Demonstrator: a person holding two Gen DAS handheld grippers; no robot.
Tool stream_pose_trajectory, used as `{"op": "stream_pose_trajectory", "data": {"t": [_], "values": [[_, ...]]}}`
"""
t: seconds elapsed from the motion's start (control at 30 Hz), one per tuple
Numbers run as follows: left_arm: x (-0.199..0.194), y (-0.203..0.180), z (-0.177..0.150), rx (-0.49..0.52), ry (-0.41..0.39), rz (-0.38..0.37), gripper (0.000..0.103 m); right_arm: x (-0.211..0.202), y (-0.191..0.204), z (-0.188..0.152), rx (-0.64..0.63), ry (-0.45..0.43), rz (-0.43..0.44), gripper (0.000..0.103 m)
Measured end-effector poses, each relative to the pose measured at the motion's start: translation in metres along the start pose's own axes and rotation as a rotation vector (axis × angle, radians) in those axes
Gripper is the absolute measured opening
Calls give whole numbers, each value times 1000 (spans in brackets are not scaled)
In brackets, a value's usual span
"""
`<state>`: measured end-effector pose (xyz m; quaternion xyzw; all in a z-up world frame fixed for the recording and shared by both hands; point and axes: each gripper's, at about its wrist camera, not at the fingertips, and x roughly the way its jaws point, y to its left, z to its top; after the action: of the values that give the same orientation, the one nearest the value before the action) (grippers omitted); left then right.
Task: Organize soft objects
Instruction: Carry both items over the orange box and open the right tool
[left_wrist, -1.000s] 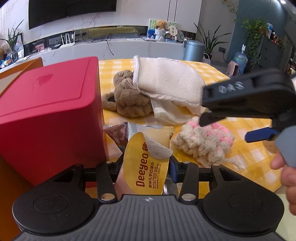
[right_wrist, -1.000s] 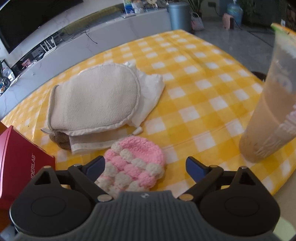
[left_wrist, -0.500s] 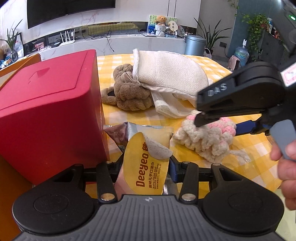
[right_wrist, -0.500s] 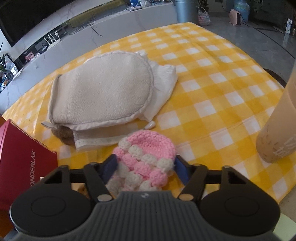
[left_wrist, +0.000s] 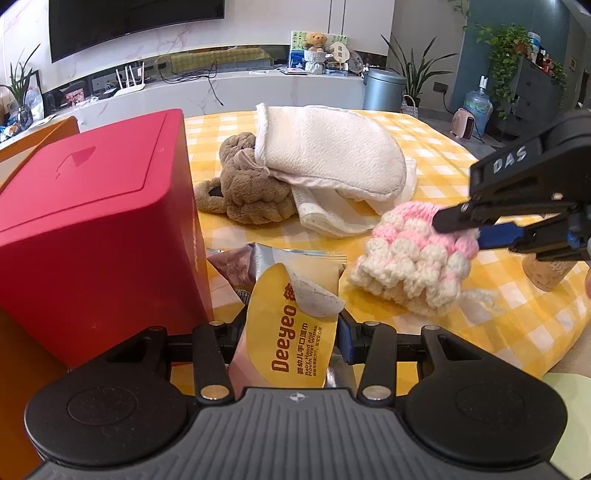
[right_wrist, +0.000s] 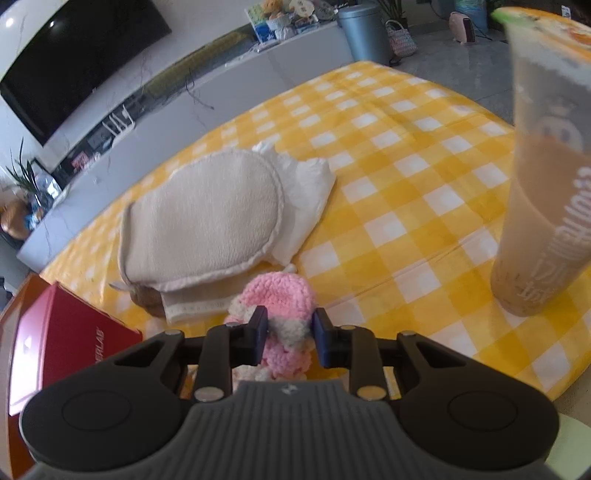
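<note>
My right gripper (right_wrist: 290, 332) is shut on a pink and cream crocheted hat (right_wrist: 282, 299), which shows lifted at the right of the left wrist view (left_wrist: 413, 258). My left gripper (left_wrist: 291, 328) is shut on a yellow Deeyeo wet wipes pack (left_wrist: 291, 332) near the front table edge. A cream bath mitt (left_wrist: 328, 151) lies over a folded white cloth (left_wrist: 325, 214) and a brown plush toy (left_wrist: 251, 188) mid-table. The mitt (right_wrist: 207, 225) also shows in the right wrist view.
A red box (left_wrist: 92, 229) stands close at my left, also in the right wrist view (right_wrist: 62, 339). A tall cup of milk tea (right_wrist: 546, 184) stands at the right near the table edge. The table has a yellow checked cloth (right_wrist: 406, 177).
My right gripper closed on the crocheted hat and lifted it a little off the cloth. My left gripper kept hold of the wipes pack and barely moved.
</note>
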<state>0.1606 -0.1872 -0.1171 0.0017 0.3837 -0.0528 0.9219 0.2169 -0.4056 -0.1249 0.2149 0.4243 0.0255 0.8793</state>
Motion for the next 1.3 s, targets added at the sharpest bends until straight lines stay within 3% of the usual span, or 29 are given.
{"op": "stream_pose_trajectory", "data": {"t": [0.27,0.5,0.63,1.07,1.3], "values": [[-10,-7,1,14,-11,-57,51,-38,-14,-1,83,-128,62,24],[-28,-11,7,13,-30,-90,51,-53,-8,0,75,-170,113,24],[-43,-9,17,-21,-26,-111,51,-80,0,-1,61,-255,164,24],[-125,18,61,-73,-243,-80,51,-170,33,-3,19,-463,321,24],[-190,78,81,-151,-366,1,51,-200,76,-8,-50,-499,400,24]]}}
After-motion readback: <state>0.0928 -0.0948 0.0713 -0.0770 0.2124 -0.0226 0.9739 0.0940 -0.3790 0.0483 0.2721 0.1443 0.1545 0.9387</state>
